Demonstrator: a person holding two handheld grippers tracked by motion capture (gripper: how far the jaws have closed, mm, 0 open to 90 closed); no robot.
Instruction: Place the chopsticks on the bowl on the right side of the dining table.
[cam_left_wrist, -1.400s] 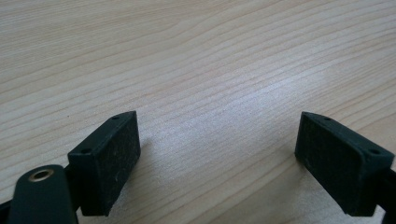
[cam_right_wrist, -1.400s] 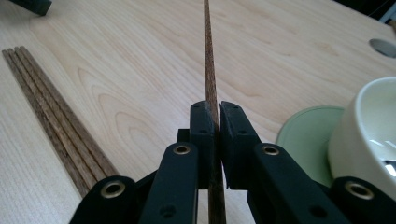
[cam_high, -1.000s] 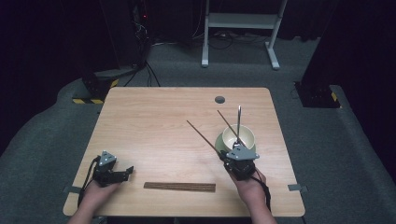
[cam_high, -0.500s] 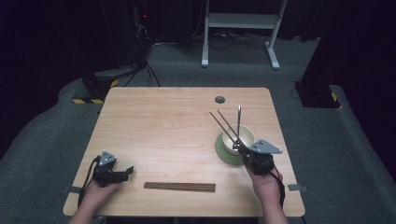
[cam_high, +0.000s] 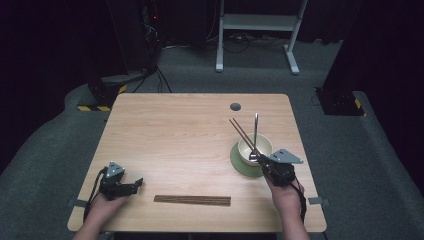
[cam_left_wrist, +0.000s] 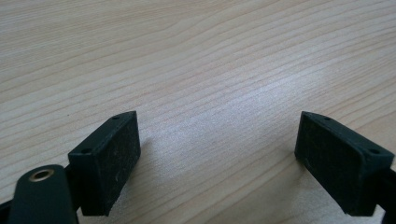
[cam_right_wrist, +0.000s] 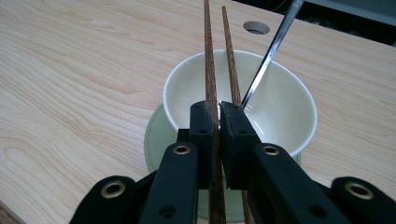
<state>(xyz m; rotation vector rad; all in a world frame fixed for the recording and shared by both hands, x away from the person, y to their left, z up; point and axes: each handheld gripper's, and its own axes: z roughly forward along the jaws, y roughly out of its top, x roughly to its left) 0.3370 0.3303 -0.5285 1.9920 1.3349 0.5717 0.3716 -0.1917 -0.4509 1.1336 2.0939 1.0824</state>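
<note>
Light wooden table (cam_high: 175, 130): two brown wooden chopsticks (cam_right_wrist: 210, 70) are clamped by the right gripper (cam_right_wrist: 218, 112) over a pale ceramic bowl (cam_right_wrist: 289, 116); the left gripper (cam_left_wrist: 217, 154) is spread, empty.

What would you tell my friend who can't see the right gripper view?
The right gripper is shut on a pair of brown chopsticks that point out over a white bowl. The bowl sits on a green saucer on a wooden table, with a metal utensil leaning inside.

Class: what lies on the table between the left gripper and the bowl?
In the high view, bare wood separates the left gripper from the bowl; the chopstick bundle lies nearer the person.
</note>
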